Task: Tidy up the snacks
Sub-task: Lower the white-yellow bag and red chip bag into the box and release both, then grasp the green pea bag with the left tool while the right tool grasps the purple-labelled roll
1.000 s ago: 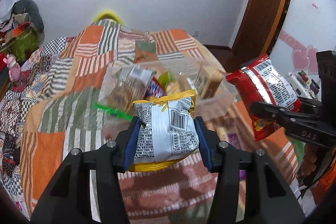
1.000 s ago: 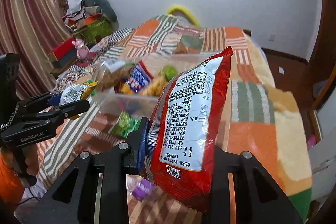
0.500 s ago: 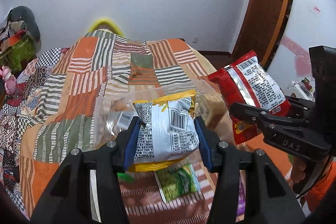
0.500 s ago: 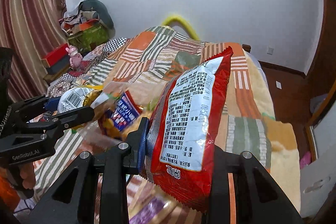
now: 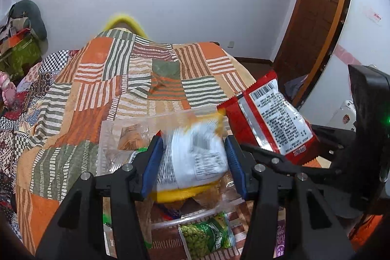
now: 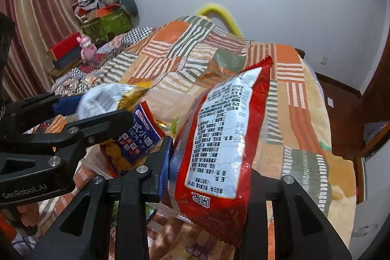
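My left gripper (image 5: 192, 162) stands between wide jaws around a yellow and white snack bag (image 5: 192, 157), which is blurred and tilted, directly over a clear plastic bin (image 5: 109, 138) of snacks on the quilt. I cannot tell if the pads still grip it. My right gripper (image 6: 209, 162) is shut on a red snack bag (image 6: 219, 138), held upright just right of the bin. The red bag also shows in the left wrist view (image 5: 270, 118). The left gripper shows in the right wrist view (image 6: 97, 111) with the yellow bag (image 6: 107, 99).
A patchwork quilt (image 5: 121, 79) covers the bed. A green pea packet (image 5: 207, 235) lies in front of the bin. A blue packet (image 6: 141, 133) stands in the bin. Clutter and a pink toy (image 6: 86, 48) sit at the far left. A wooden door (image 5: 314, 16) is right.
Both grippers moved forward over the bin. The yellow bag has tilted and blurred between the left jaws, which look wider apart. The red bag stays gripped.
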### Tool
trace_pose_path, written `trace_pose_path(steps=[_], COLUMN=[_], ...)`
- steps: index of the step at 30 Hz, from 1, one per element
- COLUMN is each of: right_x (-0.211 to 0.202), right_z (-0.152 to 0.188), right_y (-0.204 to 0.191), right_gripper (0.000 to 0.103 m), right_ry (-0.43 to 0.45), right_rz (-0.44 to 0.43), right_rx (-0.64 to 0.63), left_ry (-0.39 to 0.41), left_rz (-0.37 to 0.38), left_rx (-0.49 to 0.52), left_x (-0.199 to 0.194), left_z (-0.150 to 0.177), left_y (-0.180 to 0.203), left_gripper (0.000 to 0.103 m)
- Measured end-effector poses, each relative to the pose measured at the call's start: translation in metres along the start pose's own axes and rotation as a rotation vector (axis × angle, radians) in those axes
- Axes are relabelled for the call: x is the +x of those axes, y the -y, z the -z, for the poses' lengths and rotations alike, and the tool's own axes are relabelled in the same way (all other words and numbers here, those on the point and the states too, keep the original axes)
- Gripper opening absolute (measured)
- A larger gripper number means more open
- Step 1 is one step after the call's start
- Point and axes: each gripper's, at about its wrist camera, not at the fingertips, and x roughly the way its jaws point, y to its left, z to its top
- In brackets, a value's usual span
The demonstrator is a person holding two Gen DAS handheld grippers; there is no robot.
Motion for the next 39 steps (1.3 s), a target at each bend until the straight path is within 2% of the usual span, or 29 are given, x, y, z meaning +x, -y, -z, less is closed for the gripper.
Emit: trace_pose_path(steps=[4,8,14,23,28,31,39], right_x=[-0.003,-0.017,-0.044,-0.069,-0.065,-0.055,-0.022], right_z=[0.001,0.002,0.007,0.037,0.067,0.083,0.11], right_y=[0.002,0.005,0.006,0.001,-0.003,-0.007,-0.018], right_gripper=[0.036,0.045,0.047,0.055,0.055,0.055,0.055], right_ry=[0.0,0.024,0.06,0.049,-0.01,-0.06,-0.18], right_rz=[0.009,0.018,0.031,0.026,0.019,0.001,-0.005], right_rx=[0.0,0.004,0.004,0.038,0.096,0.126,0.133], left_ry=[0.004,0.015,0.02,-0.022,-0.092,-0.129,-0.239], left_rz=[-0.004,0.005,0.015,0.001,0.034,0.026,0.037], left_rx=[0.015,0.01,0.015,0.048,0.0,-0.004,-0.058], left_x=[-0.006,-0.017,-0.04,-0.063,-0.064,-0.061,-0.039], left_z=[0.0,0.0,0.004,0.038,0.069,0.087,0.124], left_y=[0.003,0.004,0.006,0.006,0.001,0.0,-0.007], left_gripper=[0.053,0.053,0.056,0.061,0.061,0.061,0.061])
